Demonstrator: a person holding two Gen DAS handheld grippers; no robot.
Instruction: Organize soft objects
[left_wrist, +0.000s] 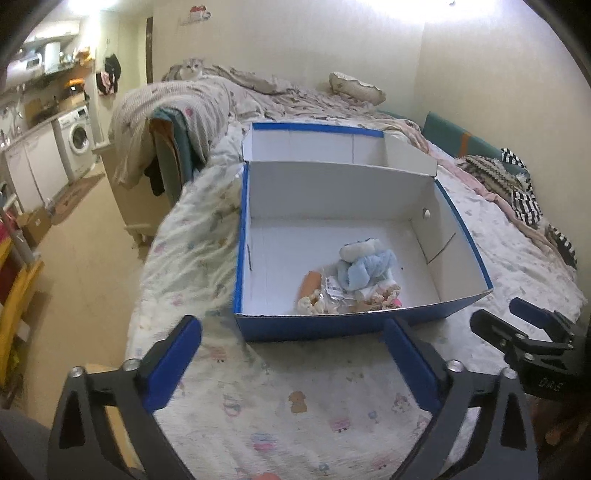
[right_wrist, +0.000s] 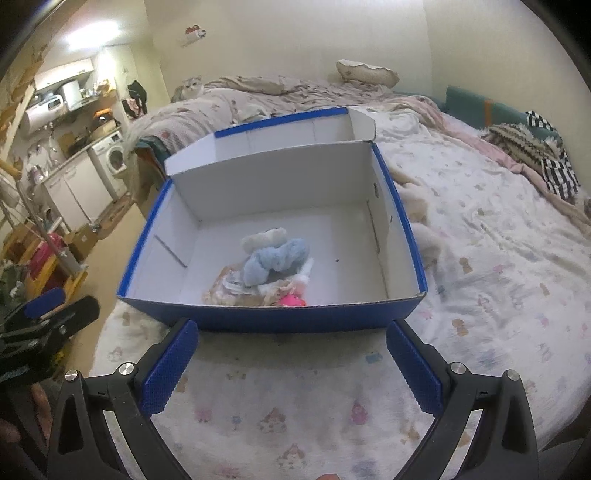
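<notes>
I hold both grippers — left (left_wrist: 291, 363), right (right_wrist: 291, 365) — back from the box (right_wrist: 273, 317) on the bed (right_wrist: 480, 258), fingers spread wide and empty, since the soft toys (right_wrist: 266, 264) already sit heaped inside by its near wall.

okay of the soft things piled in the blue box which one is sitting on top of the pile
The cream-white fluffy roll sits highest, resting on the light blue plush. The pink item and beige pieces lie lower, against the blue box's near wall.
</notes>
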